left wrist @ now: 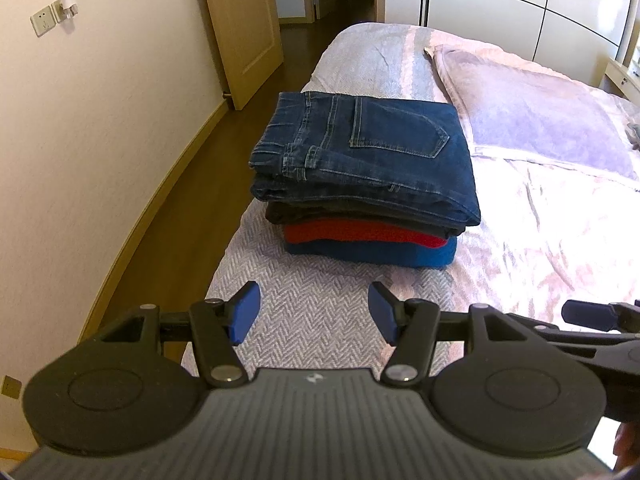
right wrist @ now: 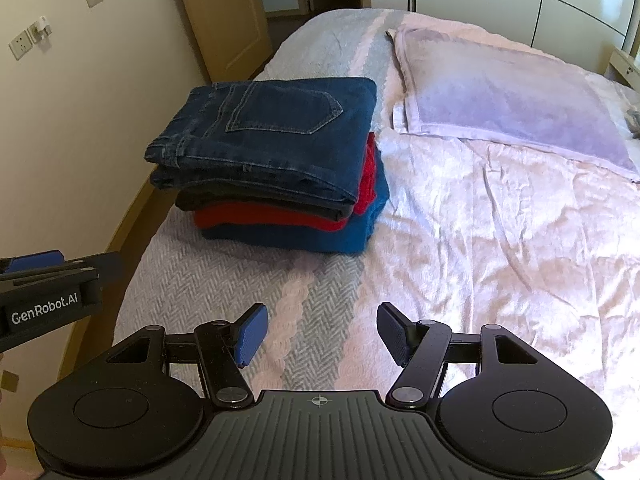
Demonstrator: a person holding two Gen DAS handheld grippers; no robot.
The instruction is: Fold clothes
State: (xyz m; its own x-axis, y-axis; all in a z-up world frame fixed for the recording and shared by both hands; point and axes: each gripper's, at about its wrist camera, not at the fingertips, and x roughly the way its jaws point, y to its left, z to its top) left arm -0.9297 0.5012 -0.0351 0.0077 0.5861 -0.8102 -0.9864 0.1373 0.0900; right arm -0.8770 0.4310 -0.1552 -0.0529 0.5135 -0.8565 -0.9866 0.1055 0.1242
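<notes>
The fingers (left wrist: pixel 245 312) of the left gripper (left wrist: pixel 314 312) are spread wide apart with nothing between them, and those of the right gripper (right wrist: pixel 322 334) are likewise held apart and empty; both are poised above the near part of the bed (right wrist: pixel 500 240), short of the clothes. The stack of folded clothes (left wrist: pixel 368 188) is set on the grey herringbone strip of the bedcover, near the bed's left edge, with a pillow (right wrist: pixel 508 96) lying just beside and beyond it. Folded jeans (right wrist: pixel 272 136) are seen on top, back pocket upward, over a dark garment, a red garment (left wrist: pixel 360 234) and a blue garment (left wrist: pixel 372 252) at the bottom. The denim is judged to be heavy and fairly stiff, so its folds should be kept when it is lifted, while the knit-looking red and blue pieces are judged softer and likelier to sag or slide. No unfolded garment can be made out, so the folding appears largely done. If the stack is to be shifted, it is best taken at both side edges under the bottom layer, since a pinch on the top layer alone would probably peel the jeans off.
</notes>
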